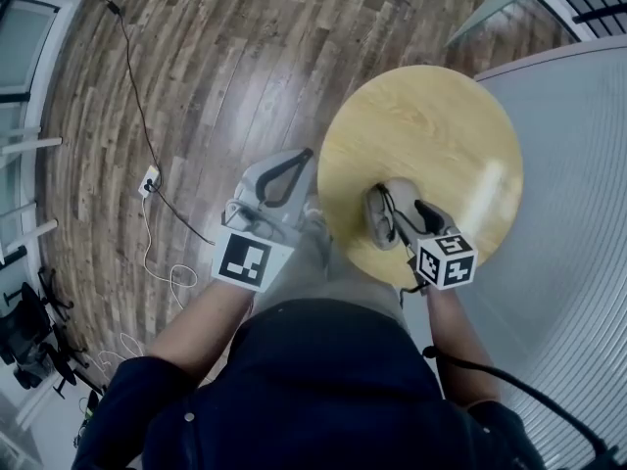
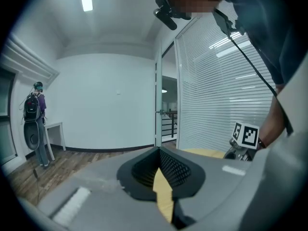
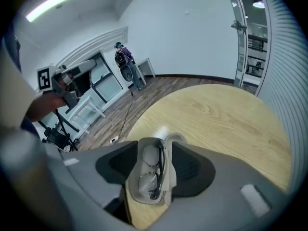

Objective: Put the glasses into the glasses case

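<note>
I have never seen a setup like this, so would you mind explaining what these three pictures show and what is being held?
There is no robot here: a person holds a two-jaw gripper in each hand. The head view comes from a camera on the person's head, looking down. Each of the other two views comes from a camera riding on one gripper, looking along its jaws. A round wooden table carries an open glasses case with the glasses lying inside. The right gripper hangs over the case with its jaws apart, gripping nothing. The left gripper is off to the side above the wooden floor, jaws together and empty.
</note>
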`<state>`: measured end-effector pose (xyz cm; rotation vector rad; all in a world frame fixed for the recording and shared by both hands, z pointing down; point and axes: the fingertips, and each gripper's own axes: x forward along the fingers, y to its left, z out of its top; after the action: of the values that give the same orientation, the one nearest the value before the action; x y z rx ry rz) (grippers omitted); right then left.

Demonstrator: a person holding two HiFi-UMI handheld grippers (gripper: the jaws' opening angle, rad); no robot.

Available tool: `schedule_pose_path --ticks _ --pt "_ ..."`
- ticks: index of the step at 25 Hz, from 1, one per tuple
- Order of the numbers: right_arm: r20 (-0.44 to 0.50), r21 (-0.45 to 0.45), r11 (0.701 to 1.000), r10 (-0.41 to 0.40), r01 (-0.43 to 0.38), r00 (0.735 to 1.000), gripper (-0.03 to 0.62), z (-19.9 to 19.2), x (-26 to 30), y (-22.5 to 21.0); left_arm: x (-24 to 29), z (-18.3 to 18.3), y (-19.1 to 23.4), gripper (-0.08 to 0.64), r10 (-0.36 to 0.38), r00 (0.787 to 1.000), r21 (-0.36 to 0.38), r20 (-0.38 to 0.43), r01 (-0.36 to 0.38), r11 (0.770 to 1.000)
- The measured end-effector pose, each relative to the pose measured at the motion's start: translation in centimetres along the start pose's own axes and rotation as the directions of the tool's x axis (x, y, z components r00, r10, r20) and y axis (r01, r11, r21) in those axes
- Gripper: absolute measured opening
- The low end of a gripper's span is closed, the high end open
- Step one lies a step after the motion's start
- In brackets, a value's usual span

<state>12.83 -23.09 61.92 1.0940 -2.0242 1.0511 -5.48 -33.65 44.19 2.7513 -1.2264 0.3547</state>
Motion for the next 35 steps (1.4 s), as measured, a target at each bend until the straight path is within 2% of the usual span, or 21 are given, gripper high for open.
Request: schedule_pose_path --ticks 6,10,13,17,22,27,30,35 --pt "0.129 0.003 1.0 0.019 -0.019 0.991 0.235 -0.2 -3.6 1.0 -0.6 1.6 -4.0 0.005 -0.067 0.998 0.014 0.011 0.067 0.998" --pt "0.288 -0.012 0.999 0.034 -0.032 0.957 0.233 0.9 -7.1 1.3 -0.8 3.4 -6.2 0.005 -0.106 0.994 0.04 0.036 0.105 0.994" --pt "0.406 -0.003 1.0 0.029 -0.03 0.913 0.232 1.1 -10.0 1.0 -0.7 4.7 -8.2 0.005 -0.139 0.989 0.072 0.056 0.135 0.988" --pt "0.565 -0.025 1.0 0.005 0.011 0.825 0.176 1.8 -14.8 1.2 -0.8 6.7 -9.8 0.005 -0.171 0.981 0.113 0.089 0.161 0.98" --pt "0.664 -0.047 0.996 -0.029 0.08 0.747 0.124 3.3 -19.9 0.8 -1.3 10.0 -10.3 0.005 -0.175 0.974 0.161 0.146 0.151 0.975" --pt "0.753 -0.041 0.991 -0.054 0.129 0.655 0.057 4.3 -25.2 -0.3 -1.1 11.8 -11.9 0.005 -0.175 0.967 0.188 0.188 0.139 0.972" --pt "0.78 -0.035 0.988 -0.068 0.151 0.623 0.037 4.3 -26.8 -0.2 -1.1 12.4 -12.4 0.005 -0.18 0.962 0.197 0.203 0.14 0.97" --pt "0.81 -0.04 0.988 -0.057 0.152 0.583 0.011 4.0 -28.0 0.5 -1.4 12.9 -12.7 0.005 -0.18 0.958 0.215 0.221 0.132 0.968"
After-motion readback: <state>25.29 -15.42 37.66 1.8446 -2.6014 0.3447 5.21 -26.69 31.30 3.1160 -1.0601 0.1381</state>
